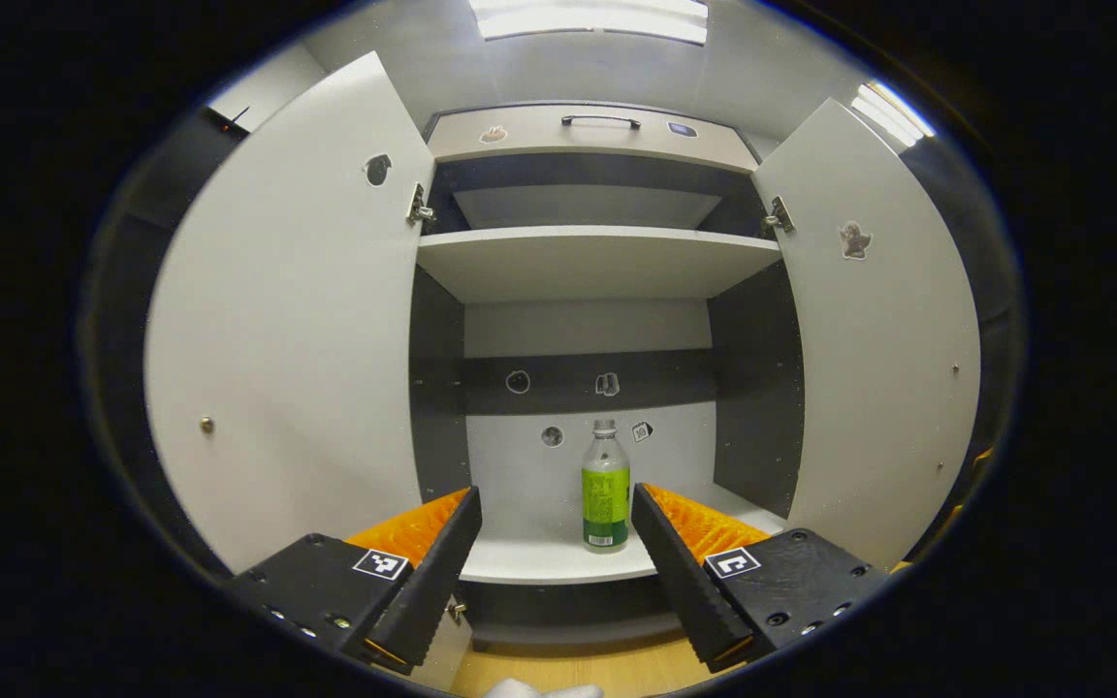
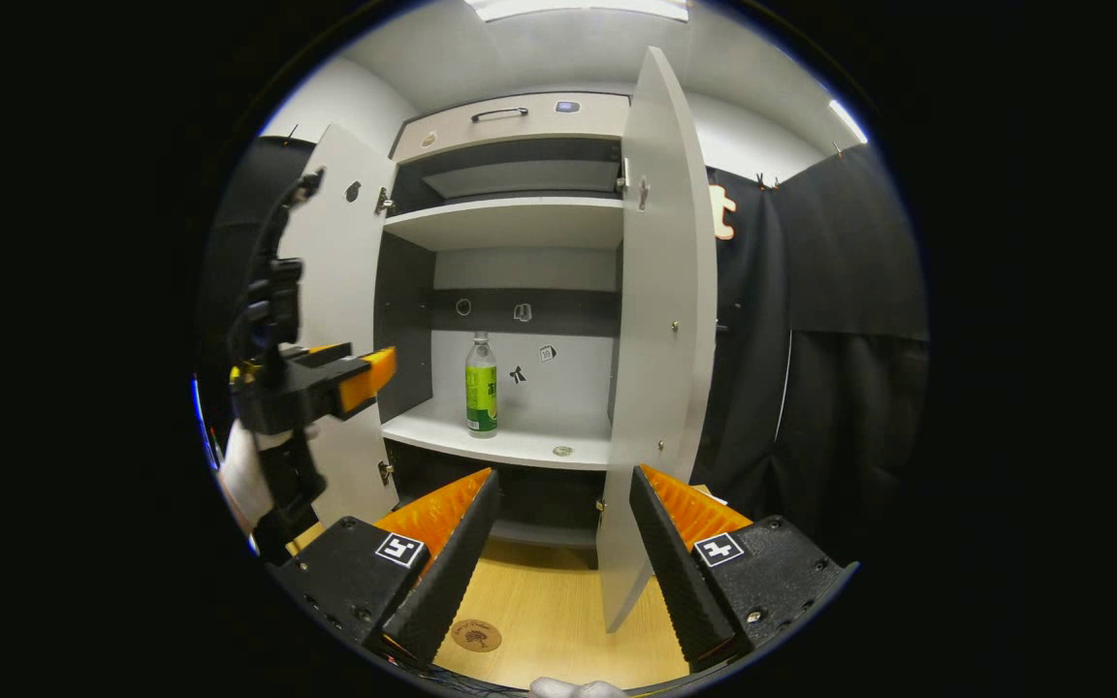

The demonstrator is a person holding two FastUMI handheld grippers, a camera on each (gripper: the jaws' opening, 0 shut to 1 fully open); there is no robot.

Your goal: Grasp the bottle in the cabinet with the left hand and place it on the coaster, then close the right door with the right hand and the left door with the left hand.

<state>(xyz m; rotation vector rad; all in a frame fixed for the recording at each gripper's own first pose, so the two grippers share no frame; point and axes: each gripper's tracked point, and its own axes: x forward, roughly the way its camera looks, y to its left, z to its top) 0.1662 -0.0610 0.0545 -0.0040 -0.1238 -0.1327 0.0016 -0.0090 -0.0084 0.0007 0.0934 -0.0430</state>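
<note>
Green-labelled, with a clear neck, the bottle point(image 1: 606, 488) stands upright on the lower shelf point(image 1: 539, 557) of the cabinet point(image 1: 590, 145), near the shelf's middle and well in front of the back panel. Both cabinet doors are swung open: the left door point(image 1: 287, 320) and the right door point(image 1: 883, 330) flank the bottle. The left gripper point(image 1: 554, 543) is spread wide with nothing between its fingers, level with the shelf edge and short of the bottle. The right gripper point(image 2: 558, 543) is likewise spread and empty, below the cabinet over the wooden table point(image 2: 558, 620). A round coaster point(image 2: 476, 636), probably wood, lies on the table in front of the cabinet.
</note>
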